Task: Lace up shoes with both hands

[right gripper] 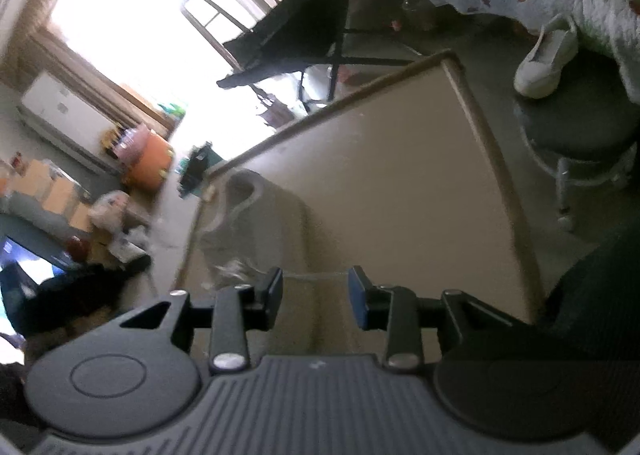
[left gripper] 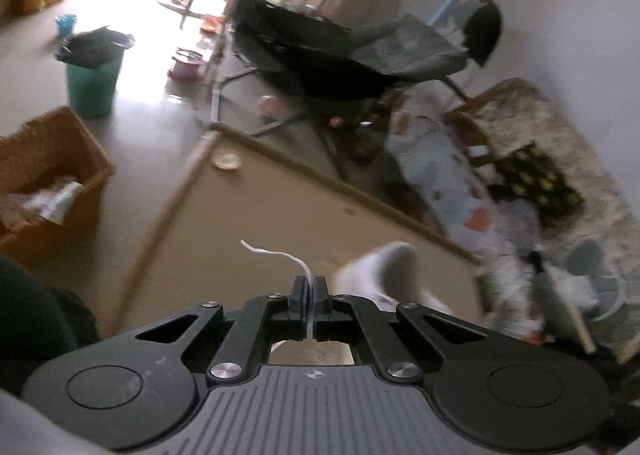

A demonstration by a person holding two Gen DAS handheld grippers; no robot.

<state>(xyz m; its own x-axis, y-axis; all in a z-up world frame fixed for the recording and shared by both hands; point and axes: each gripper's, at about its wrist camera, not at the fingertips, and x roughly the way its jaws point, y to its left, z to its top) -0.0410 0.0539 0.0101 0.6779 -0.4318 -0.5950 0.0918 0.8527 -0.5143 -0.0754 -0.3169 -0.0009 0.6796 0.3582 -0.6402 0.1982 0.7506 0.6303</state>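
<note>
My left gripper [left gripper: 309,283] is shut on a thin white shoelace [left gripper: 280,255]. The lace's free end curls up and to the left beyond the fingertips. A blurred white shoe [left gripper: 392,267] lies on the beige table [left gripper: 260,215] just right of that gripper. In the right wrist view my right gripper [right gripper: 315,287] stands open above the table [right gripper: 400,175], with nothing pressed between its pads. The blurred pale shoe [right gripper: 244,207] sits ahead and to its left. A faint pale line runs across the gap at the fingertips; I cannot tell if it is the lace.
A second white shoe [right gripper: 544,63] rests on a dark round stool [right gripper: 576,127] beyond the table's right edge. Left of the table are a brown box [left gripper: 52,175] and a green bin [left gripper: 94,75]. Behind it are a black folding chair [left gripper: 320,51] and a quilted bed [left gripper: 440,175].
</note>
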